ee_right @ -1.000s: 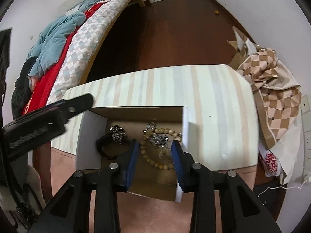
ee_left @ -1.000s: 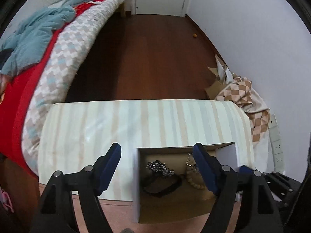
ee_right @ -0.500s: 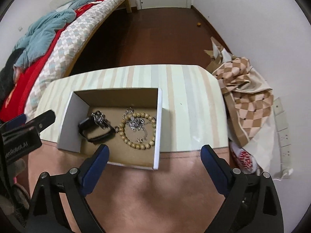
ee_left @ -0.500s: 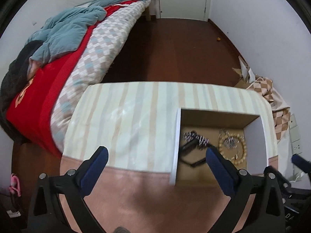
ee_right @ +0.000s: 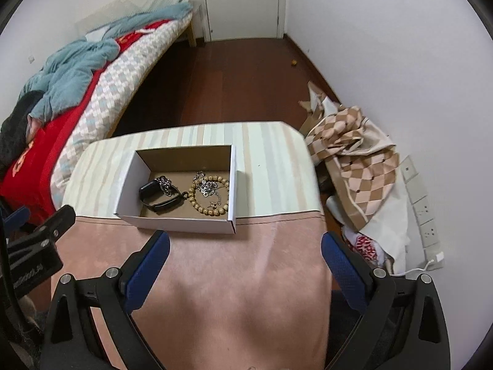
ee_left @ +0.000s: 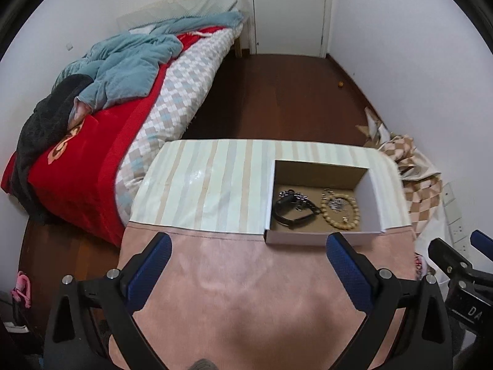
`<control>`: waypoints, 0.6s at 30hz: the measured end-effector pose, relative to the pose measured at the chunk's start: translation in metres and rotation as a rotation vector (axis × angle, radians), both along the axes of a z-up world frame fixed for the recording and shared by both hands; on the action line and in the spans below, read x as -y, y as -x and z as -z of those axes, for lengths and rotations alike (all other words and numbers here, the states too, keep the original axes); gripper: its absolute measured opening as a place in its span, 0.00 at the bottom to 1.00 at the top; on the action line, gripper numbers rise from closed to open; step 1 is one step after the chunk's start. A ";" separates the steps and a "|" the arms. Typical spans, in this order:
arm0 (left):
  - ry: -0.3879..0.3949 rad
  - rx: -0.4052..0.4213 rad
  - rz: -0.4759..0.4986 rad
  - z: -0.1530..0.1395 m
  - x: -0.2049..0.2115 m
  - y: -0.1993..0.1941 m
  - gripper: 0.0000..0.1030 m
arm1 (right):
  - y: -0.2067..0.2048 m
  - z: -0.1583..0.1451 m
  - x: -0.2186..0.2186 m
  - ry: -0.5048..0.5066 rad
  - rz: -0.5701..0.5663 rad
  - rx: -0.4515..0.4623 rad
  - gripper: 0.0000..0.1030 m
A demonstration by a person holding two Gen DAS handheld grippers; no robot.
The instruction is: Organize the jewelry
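Observation:
An open white cardboard box [ee_right: 185,225] [ee_left: 295,237] stands on the table near the seam of striped and pink cloth. In it lie a black band bracelet [ee_right: 160,199] [ee_left: 289,215], a silver chain bracelet [ee_right: 165,182], a wooden bead bracelet [ee_right: 209,209] [ee_left: 340,215] and a silver chain [ee_right: 207,186]. My left gripper [ee_left: 248,257] is open and empty, held above the pink cloth in front of the box. My right gripper [ee_right: 245,256] is open and empty, also in front of the box.
The table has a striped cloth [ee_left: 209,185] at the far half and a pink cloth [ee_right: 231,277] at the near half. A bed [ee_left: 123,98] stands at the left. A checked bag [ee_right: 354,166] and wall sockets [ee_right: 422,209] are at the right.
Both grippers have pulled back and up, away from the box. The right gripper has opened wide from a narrow gap. The jewelry stays in the box.

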State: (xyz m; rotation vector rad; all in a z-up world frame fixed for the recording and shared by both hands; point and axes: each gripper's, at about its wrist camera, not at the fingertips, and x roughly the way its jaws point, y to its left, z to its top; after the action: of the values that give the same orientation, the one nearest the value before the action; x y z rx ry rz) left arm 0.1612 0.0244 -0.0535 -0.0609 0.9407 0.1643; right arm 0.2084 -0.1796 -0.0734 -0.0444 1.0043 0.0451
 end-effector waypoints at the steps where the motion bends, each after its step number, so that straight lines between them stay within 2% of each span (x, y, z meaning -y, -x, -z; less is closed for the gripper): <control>1: -0.003 0.009 0.003 -0.005 0.001 0.005 0.99 | 0.007 -0.008 0.000 0.000 0.001 0.012 0.97; 9: -0.017 0.104 0.014 -0.060 0.009 0.055 0.99 | 0.061 -0.069 0.005 0.000 -0.002 0.122 0.98; 18: 0.002 0.153 0.005 -0.095 0.006 0.089 0.99 | 0.109 -0.120 0.006 -0.017 -0.007 0.211 1.00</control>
State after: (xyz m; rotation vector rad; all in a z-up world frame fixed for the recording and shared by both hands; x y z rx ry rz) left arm 0.0723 0.0185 0.0419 -0.0717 0.7882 0.1516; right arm 0.0992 -0.1860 0.0466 -0.0362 0.7926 0.0536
